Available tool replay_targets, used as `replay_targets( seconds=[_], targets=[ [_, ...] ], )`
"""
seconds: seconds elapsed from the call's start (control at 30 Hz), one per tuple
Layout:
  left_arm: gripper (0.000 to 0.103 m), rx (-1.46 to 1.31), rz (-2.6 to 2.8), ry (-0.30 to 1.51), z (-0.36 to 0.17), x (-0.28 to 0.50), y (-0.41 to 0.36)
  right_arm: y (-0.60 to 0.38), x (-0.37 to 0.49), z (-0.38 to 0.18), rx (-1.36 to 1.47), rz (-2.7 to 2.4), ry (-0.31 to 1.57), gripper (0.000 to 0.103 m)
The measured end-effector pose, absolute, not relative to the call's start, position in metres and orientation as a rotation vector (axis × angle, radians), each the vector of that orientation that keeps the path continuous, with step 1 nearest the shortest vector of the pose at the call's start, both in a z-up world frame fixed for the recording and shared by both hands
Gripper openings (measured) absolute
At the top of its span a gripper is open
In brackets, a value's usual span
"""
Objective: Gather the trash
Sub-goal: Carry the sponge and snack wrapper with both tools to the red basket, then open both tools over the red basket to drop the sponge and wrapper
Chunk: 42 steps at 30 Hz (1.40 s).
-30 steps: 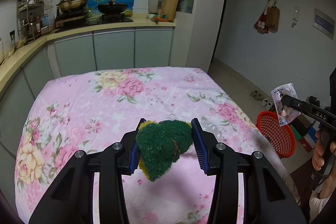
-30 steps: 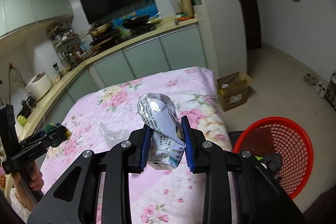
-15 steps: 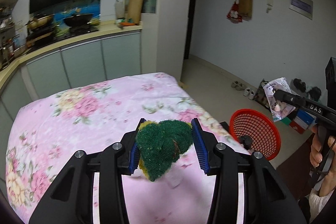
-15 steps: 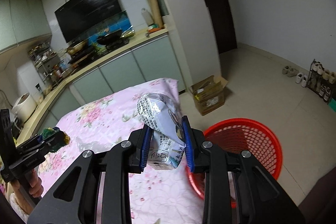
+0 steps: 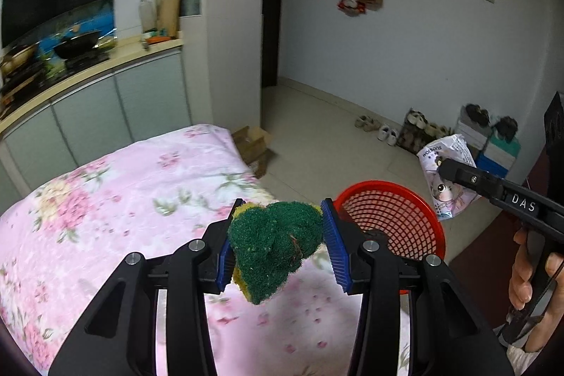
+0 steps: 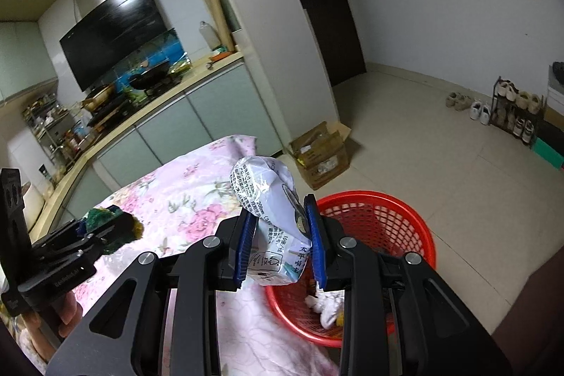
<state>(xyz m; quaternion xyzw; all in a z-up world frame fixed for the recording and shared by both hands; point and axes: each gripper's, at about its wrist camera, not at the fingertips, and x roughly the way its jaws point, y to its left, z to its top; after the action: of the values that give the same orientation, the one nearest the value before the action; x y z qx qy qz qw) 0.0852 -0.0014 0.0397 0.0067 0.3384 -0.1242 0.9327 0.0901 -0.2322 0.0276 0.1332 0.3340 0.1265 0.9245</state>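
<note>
My left gripper [image 5: 280, 244] is shut on a green and yellow scouring sponge [image 5: 275, 245], held above the right edge of the pink floral table. My right gripper [image 6: 280, 244] is shut on a crumpled white snack packet [image 6: 271, 210], held just left of the red mesh basket [image 6: 398, 217] on the floor. The basket [image 5: 391, 217] holds some white scraps. In the left wrist view the right gripper [image 5: 447, 170] with the packet [image 5: 447, 175] hangs to the right of the basket. In the right wrist view the left gripper [image 6: 109, 228] with the sponge [image 6: 105, 217] is at far left.
The pink floral cloth [image 5: 105, 199] covers the table beside the basket. A cardboard box [image 6: 320, 154] sits on the floor past the table. A shoe rack [image 6: 514, 111] stands by the right wall. Kitchen counter and stove [image 5: 70, 59] lie behind.
Both grippers have swung right, away from the table middle and toward the red basket, which now sits close in front. Both still hold their items.
</note>
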Motion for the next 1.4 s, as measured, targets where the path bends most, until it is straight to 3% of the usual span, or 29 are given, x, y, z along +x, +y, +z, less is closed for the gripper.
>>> replay_targets(
  seconds=[0.57,1.07,1.13,1.17,1.23,1.33,1.4],
  targets=[
    [0.042,0.043,-0.364,0.794,0.013,0.121,-0.058,-0.267,0.099,0.006,0.343,0.173,0.74,0.028],
    [0.043,0.066,-0.451,0.963,-0.047,0.161,-0.117,-0.282,0.129,-0.039,0.421,0.128,0.87,0.03],
    [0.047,0.066,-0.455,0.979,-0.053,0.164,-0.119,-0.285,0.132,-0.044,0.435,0.122,0.885,0.035],
    [0.048,0.067,-0.456,0.985,-0.055,0.166,-0.12,-0.286,0.133,-0.046,0.445,0.124,0.893,0.043],
    [0.061,0.063,-0.456,0.993,-0.058,0.167,-0.119,-0.291,0.135,-0.051,0.49,0.131,0.911,0.056],
    [0.076,0.032,-0.45,1.003,-0.06,0.171,-0.111,-0.298,0.137,-0.053,0.527,0.127,0.909,0.059],
    [0.081,-0.001,-0.442,1.012,-0.061,0.173,-0.103,-0.299,0.137,-0.053,0.536,0.131,0.91,0.06]
  ],
)
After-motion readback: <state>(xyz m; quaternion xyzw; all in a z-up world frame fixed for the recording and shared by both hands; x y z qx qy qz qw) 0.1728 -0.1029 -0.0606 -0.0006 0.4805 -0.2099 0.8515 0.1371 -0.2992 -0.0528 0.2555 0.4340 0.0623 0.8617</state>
